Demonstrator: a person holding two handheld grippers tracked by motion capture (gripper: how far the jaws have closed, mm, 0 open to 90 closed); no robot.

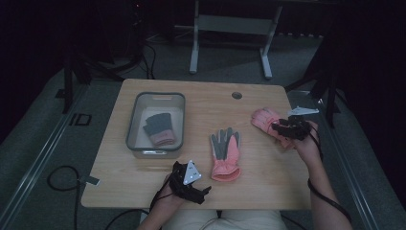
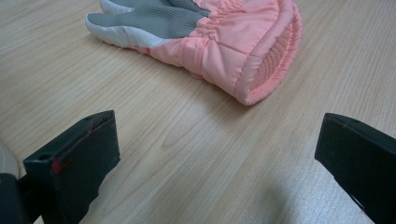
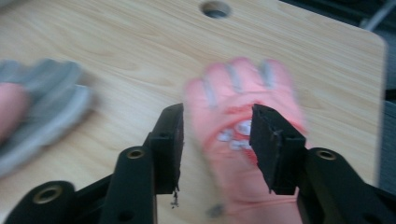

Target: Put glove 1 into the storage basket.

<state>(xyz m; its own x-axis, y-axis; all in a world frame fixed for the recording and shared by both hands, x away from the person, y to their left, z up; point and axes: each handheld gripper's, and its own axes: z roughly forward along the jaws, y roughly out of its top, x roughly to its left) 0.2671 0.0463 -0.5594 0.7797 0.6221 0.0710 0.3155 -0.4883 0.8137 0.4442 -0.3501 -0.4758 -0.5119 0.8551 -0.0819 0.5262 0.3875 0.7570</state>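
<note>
Right gripper [image 3: 217, 140] jaws hang parted over the pink glove [image 3: 243, 140]; left gripper [image 2: 210, 158] jaws gape wide, second glove [image 2: 219, 42] just ahead.

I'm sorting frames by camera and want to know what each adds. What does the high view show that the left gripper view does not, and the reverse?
High view: a grey plastic bin holding a dark grey glove with a pink cuff, a second pink glove by the right gripper, and a round hole in the tabletop.

Left gripper view: the ribbed knit lining inside the cuff, seen close between the wide-open jaws of the left gripper.

Both: the pink padded glove with a grey palm, lying on the light wooden table.
</note>
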